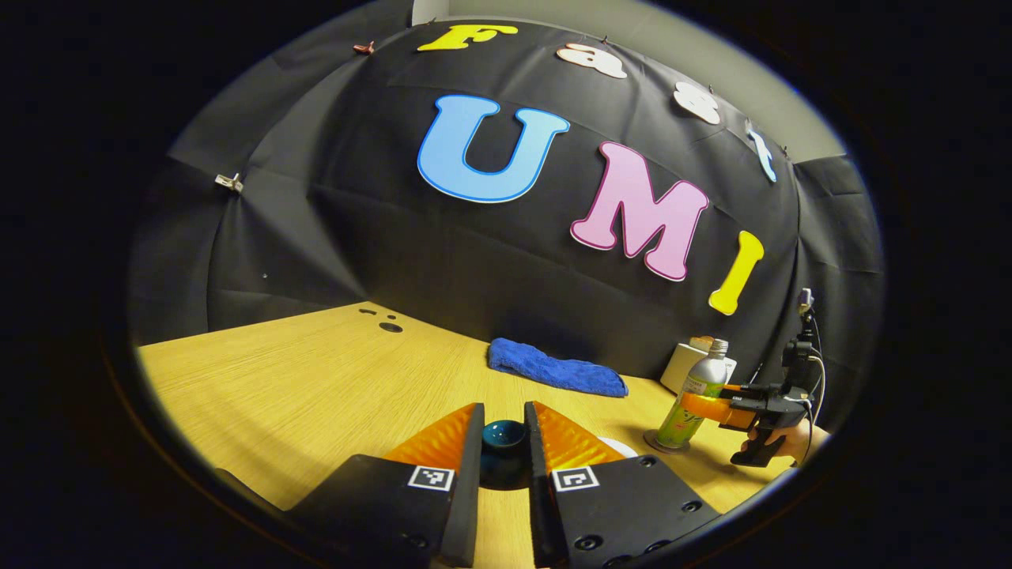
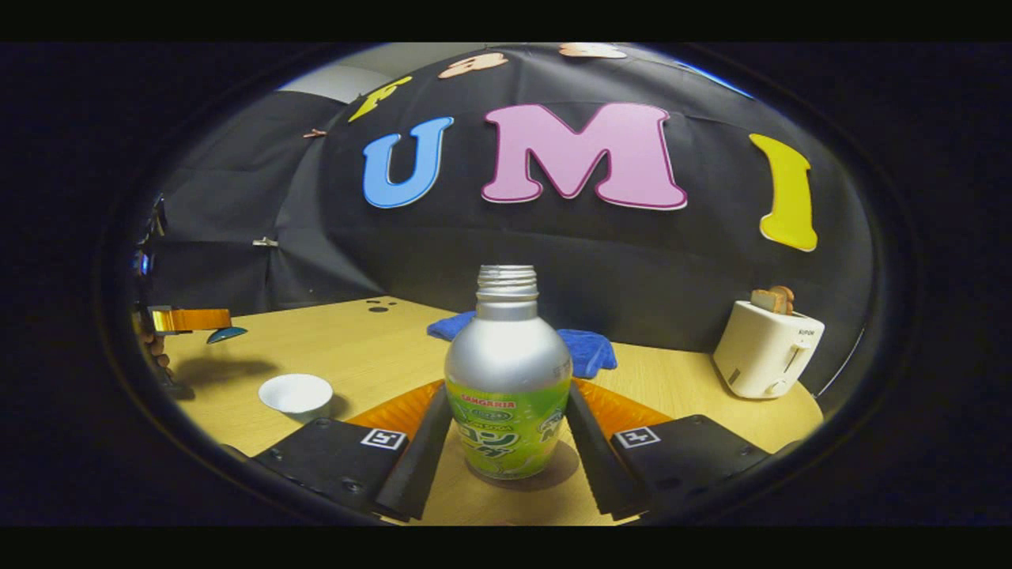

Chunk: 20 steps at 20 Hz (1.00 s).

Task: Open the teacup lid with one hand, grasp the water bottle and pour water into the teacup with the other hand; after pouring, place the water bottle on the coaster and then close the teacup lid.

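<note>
- The left gripper is pinching the dark teal teacup lid between its two fingers. In the right gripper view the lid hangs in the air over the table's left side, well clear of the cup.
- The white teacup sits open on the table, off to the left of the bottle. Can't really tell if there's water in it.
- The right gripper has its fingers either side of the water bottle, right at the label. They look pressed on it or very nearly so, but it's too close to call whether both are actually squeezing.
- The bottle stands upright, cap off, on the round coaster.
- What could go wrong: the bottle body is smooth and rounded, so a light grip could let it slide or twist once tipped. With no cap, any wobble near the cup probably means a spill.
- The lid is held by a small bit, so it could tip out if the left hand tilts.
- The surface is a light wooden table, with a blue towel near the back.
- A white toaster with bread in it sits at the right, and black cloth walls the booth.
</note>
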{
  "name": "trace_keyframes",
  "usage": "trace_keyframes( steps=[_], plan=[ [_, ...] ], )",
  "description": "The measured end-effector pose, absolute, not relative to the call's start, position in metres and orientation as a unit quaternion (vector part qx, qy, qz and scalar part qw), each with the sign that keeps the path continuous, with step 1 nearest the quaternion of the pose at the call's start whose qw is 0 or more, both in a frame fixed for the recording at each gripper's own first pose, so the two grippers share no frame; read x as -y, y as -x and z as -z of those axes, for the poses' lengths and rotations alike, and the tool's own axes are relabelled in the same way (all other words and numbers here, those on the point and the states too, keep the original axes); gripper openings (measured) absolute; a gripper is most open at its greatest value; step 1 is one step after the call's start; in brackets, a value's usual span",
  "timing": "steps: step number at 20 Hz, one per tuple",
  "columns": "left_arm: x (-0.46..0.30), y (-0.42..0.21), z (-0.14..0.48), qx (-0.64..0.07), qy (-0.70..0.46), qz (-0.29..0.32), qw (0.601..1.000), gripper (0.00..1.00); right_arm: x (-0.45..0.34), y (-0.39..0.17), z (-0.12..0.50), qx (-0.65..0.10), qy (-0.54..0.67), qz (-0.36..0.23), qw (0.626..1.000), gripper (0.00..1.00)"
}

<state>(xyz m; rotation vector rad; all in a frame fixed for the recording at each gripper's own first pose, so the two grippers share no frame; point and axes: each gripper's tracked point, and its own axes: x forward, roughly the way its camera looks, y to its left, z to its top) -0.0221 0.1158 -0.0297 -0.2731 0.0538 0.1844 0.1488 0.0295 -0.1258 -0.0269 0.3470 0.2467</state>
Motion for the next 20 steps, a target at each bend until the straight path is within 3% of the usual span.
trace_keyframes(
  steps=[9,12,14,20],
  plan=[
    [-0.115,0.021,0.03,-0.03,0.138,-0.09,0.986,0.31,-0.019,-0.146,0.132,-0.186,-0.011,-0.111,0.976,0.84],
    [-0.111,0.02,0.032,-0.033,0.135,-0.089,0.986,0.31,-0.017,-0.143,0.132,-0.187,-0.025,-0.11,0.976,0.97],
    [-0.11,0.019,0.031,-0.034,0.132,-0.088,0.987,0.31,-0.014,-0.14,0.132,-0.191,-0.033,-0.107,0.975,0.94],
    [-0.095,0.016,0.026,-0.03,0.13,-0.069,0.989,0.31,0.009,-0.117,0.125,-0.187,-0.05,-0.083,0.978,0.96]
  ],
)
